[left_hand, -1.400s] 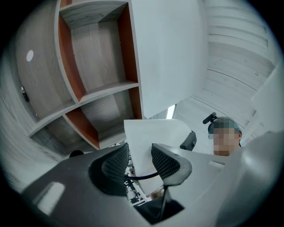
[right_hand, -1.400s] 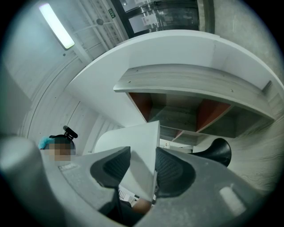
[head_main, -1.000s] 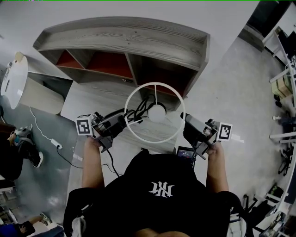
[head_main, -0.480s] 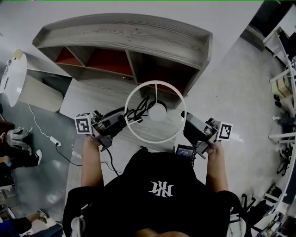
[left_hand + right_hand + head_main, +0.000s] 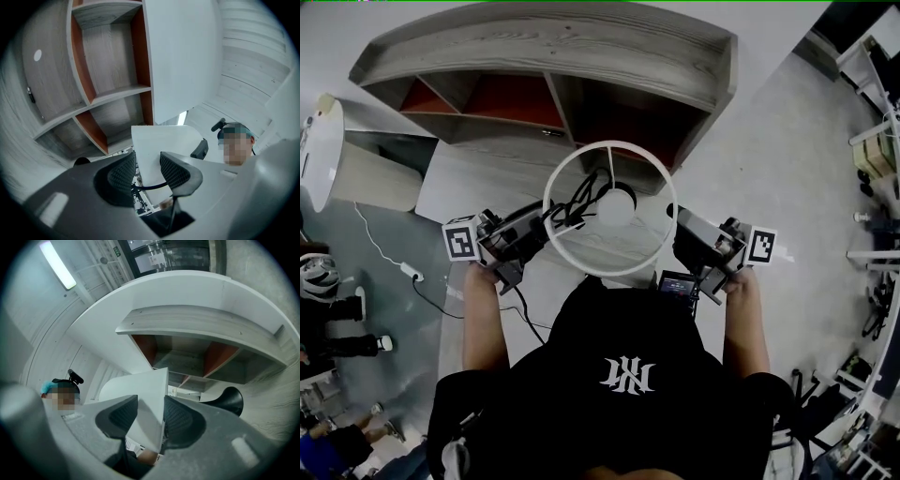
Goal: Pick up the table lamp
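Left gripper [image 5: 147, 169]: clamped on the shade [image 5: 157, 140] - a thin white sheet between ribbed black pads [image 5: 176, 171].
Right gripper [image 5: 151, 416]: same hold, opposite side.
Table lamp [image 5: 610, 275]: between both grippers, over the pale table [image 5: 487, 183] near its far edge.
Lift: raise both evenly - the thin shade likely dents, and the loose black cable [image 5: 577, 202] may snag.
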Motion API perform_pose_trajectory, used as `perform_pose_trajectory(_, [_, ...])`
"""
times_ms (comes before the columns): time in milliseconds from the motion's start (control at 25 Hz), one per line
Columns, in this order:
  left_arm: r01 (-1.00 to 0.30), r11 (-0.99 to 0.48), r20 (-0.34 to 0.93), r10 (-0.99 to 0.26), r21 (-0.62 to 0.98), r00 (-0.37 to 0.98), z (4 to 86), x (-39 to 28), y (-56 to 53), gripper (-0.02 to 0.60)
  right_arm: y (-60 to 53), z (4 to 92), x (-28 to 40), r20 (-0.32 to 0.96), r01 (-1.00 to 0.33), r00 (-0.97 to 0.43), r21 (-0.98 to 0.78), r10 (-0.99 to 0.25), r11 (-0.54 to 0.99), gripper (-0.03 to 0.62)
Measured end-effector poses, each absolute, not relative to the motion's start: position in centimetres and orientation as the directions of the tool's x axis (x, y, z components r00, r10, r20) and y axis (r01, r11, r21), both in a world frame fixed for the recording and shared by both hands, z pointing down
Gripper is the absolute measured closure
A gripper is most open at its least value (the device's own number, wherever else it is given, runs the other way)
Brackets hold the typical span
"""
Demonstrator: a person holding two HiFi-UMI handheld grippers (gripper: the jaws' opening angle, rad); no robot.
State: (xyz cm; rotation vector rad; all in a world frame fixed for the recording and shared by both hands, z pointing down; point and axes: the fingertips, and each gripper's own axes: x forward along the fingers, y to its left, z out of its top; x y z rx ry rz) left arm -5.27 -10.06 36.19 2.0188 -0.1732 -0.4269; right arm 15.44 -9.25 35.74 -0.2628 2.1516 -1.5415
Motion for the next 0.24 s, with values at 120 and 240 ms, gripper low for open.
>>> perform_pose_trajectory(120, [0.060, -0.474, -0.222, -0.294, 0.879, 0.930, 36.23, -5.20, -10.19, 0.430, -9.48, 35.63, 15.37, -0.270, 0.120, -0.867, -0.929, -0.419, 0.351, 0.425])
perform_pose_trajectory(240, [0.066, -0.471, -0.223, -0.284, 0.879, 0.933, 36.23, -4.76, -10.17, 0.430, -9.63, 35.58, 15.59, -0.273, 0.120, -0.864, -0.928, -0.423, 0.353, 0.425])
